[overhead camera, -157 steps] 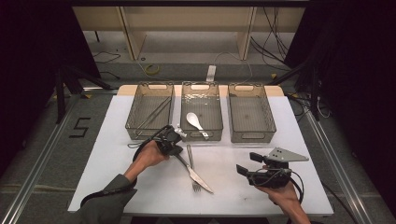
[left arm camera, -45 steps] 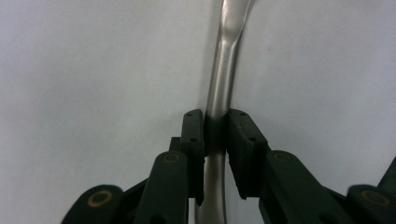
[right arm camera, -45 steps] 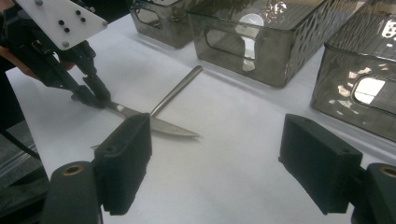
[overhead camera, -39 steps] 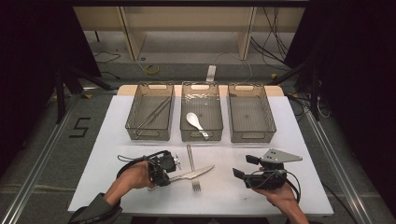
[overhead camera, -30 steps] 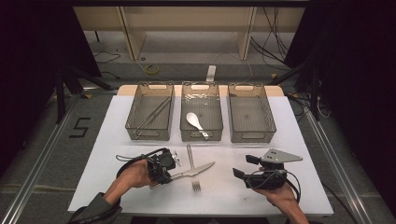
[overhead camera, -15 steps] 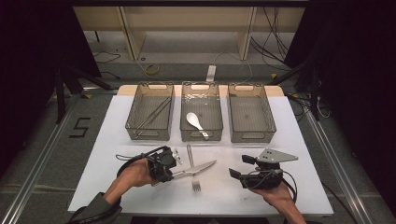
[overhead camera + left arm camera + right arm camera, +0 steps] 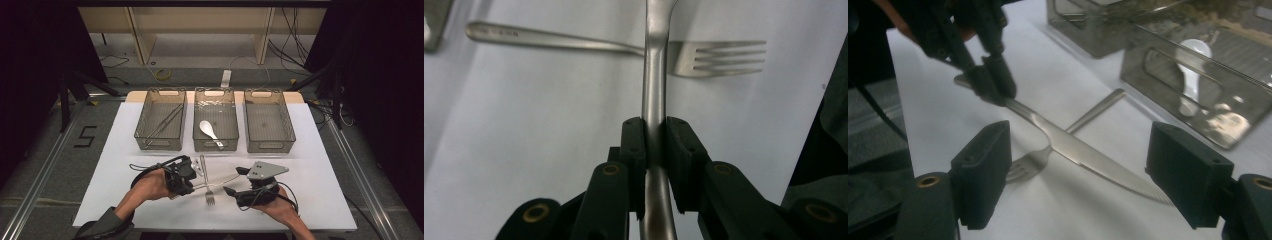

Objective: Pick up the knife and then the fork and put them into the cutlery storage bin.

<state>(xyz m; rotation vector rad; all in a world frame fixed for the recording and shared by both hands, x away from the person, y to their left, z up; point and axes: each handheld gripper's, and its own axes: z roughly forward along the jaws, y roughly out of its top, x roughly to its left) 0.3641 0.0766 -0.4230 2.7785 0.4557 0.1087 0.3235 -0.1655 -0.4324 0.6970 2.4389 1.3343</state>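
Left hand-held gripper (image 7: 655,145) clamps knife (image 7: 654,75) | right hand-held gripper (image 7: 1088,185) wide open, empty | fork (image 7: 624,47) beneath

Both grippers are black: the left gripper (image 7: 187,176) trails a looping black cable beside a grey sleeve (image 7: 102,227), the right gripper (image 7: 239,185) carries a grey three-cornered plate.

From my remote seat, the high view is lit from above onto the white table (image 7: 320,165), which is bright, while the surroundings left and right fall into near-black. Glare glints on the far wall of the middle bin (image 7: 215,104). In the left gripper view the knife (image 7: 655,90) is sharp and the near jaws soft. The right gripper view is slightly blurred, its jaws dim and out of focus; the fork (image 7: 1033,162) casts a soft shadow.
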